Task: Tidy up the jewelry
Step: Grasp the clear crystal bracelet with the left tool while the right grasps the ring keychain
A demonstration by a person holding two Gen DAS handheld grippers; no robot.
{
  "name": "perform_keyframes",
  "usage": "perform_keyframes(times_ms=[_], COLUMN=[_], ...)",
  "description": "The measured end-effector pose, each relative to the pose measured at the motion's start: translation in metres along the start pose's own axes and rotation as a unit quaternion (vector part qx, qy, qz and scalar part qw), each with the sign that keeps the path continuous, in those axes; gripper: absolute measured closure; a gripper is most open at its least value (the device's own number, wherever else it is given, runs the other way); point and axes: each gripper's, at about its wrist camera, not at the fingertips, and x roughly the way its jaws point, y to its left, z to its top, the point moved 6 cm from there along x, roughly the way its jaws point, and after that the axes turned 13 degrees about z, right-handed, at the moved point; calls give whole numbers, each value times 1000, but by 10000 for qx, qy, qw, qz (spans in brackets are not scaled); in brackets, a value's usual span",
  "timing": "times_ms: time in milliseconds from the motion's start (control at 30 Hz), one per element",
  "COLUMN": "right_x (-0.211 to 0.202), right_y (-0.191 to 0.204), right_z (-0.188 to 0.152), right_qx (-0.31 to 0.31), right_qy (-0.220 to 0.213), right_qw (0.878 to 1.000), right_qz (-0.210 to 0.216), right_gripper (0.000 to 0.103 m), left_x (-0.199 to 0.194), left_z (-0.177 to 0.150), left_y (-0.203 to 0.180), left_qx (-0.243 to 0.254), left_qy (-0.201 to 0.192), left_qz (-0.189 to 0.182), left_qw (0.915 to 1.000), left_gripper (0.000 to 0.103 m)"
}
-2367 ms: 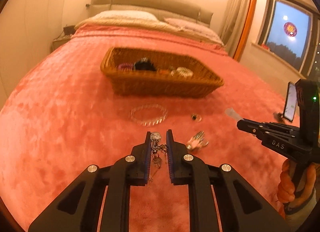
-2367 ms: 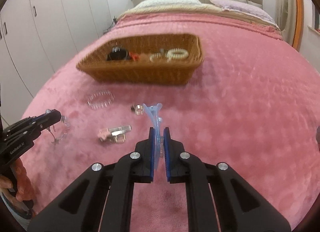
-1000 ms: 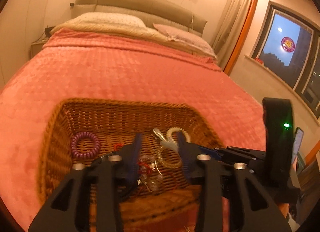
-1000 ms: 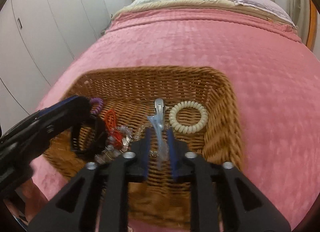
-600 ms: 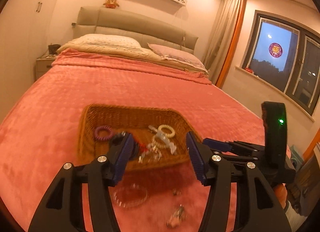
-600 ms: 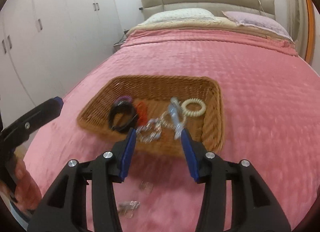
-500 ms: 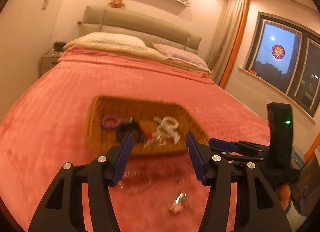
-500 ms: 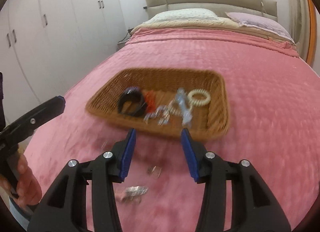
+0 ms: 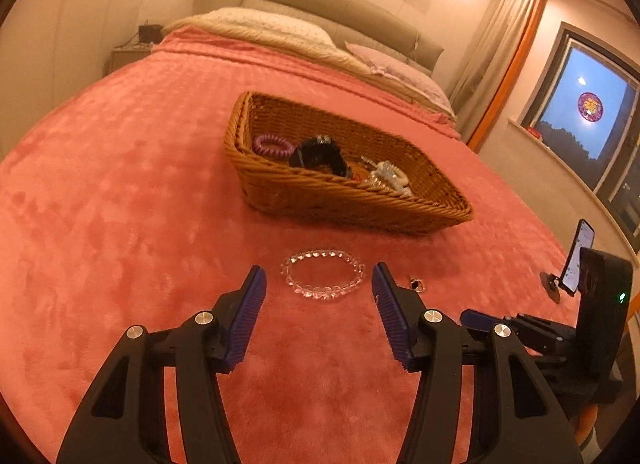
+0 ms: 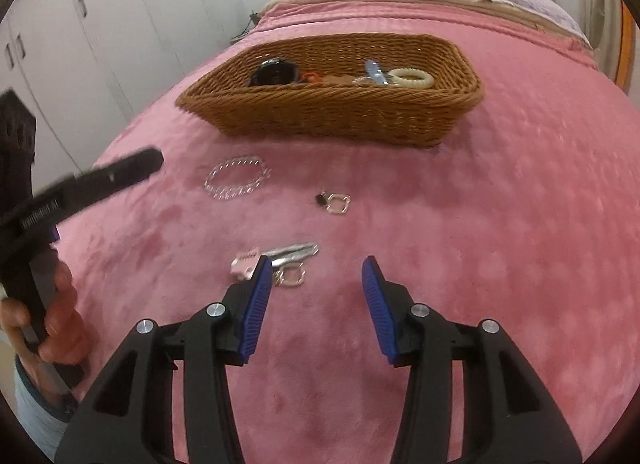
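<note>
1. A clear bead bracelet [image 9: 323,274] lies flat on the pink bedspread [image 9: 120,200], between the basket and the left gripper, touching neither
2. A small ring with a dark clasp [image 10: 335,201] sits to the right of the bracelet, and nearer the right gripper lie a pink hair clip [image 10: 245,263] and a silver clip [image 10: 294,253], close together
3. The wicker basket [image 10: 332,114] stands further up the bed and holds a purple coil hair tie [image 9: 273,145], a black band [image 9: 318,153], a cream coil hair tie [image 10: 412,78] and a blue clip [image 10: 374,70]
4. The left gripper [image 9: 319,291] hovers just short of the bracelet, fingers spread wide and empty
5. The right gripper [image 10: 316,288] is also spread wide and empty, its left finger overlapping the pink clip in the view
6. A phone on a stand [image 9: 576,260] is at the bed's right edge
</note>
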Motion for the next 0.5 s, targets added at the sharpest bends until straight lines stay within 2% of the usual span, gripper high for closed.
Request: perform_keyframes(times_ms=[33,133,233,367,500], right_x=[1,7,8,8,18], right_y=[-2,-7,3,23,16], right_z=[3,12,6,-5,-5], right_qx=[27,140,109,-171,24], right_qy=[-16,19,84,138,237], right_qw=[10000,9999,9993,9992,9991], right_qz=[-6,48,342,319,347], right_gripper=[67,70,70,70,70], left_x=[5,15,24,23,23], left_z=[1,1,-5,-7,-8], left_y=[0,2,7,3,2], left_qx=[3,-29,-40,29,34], left_qy=[52,147,233,169,160], left_qz=[28,64,144,171,215], left_qw=[10000,9999,9996,9997,9996], left_gripper=[50,50,50,50,50])
